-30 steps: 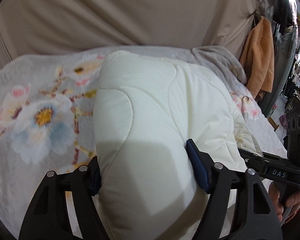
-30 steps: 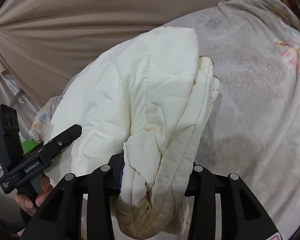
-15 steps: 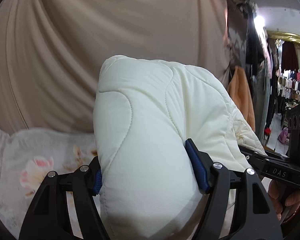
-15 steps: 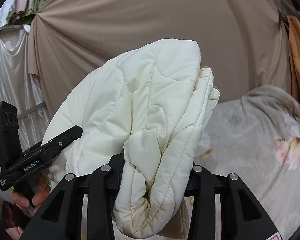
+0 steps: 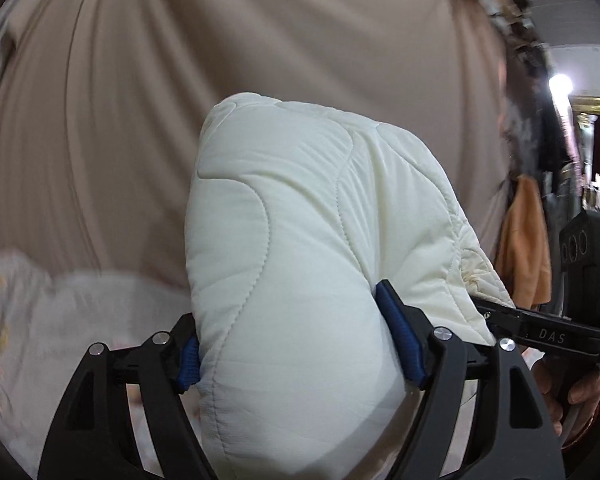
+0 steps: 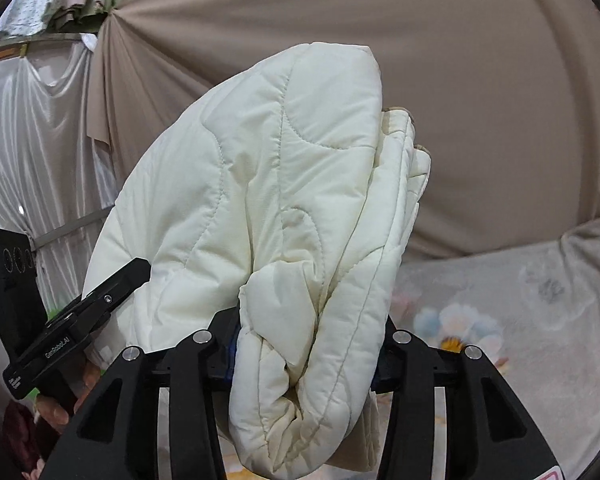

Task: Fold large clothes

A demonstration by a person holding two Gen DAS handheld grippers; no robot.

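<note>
A cream quilted jacket (image 5: 300, 264), folded into a thick bundle, is held up in the air between both grippers. My left gripper (image 5: 296, 344) is shut on one end of the bundle, its blue pads (image 5: 400, 344) pressed into the padding. My right gripper (image 6: 304, 356) is shut on the other end, where the folded layers (image 6: 300, 240) stack up. The right gripper also shows in the left wrist view (image 5: 548, 332), and the left gripper shows in the right wrist view (image 6: 76, 316).
A floral bedspread (image 6: 500, 320) covers the bed below, also seen in the left wrist view (image 5: 60, 320). A beige curtain (image 5: 180, 100) hangs behind. An orange garment (image 5: 524, 248) hangs at the right. White drapes (image 6: 28, 152) hang at the left.
Both grippers have lifted the folded jacket up off the bed; the bedspread has dropped low in both views and the curtain now fills the background.
</note>
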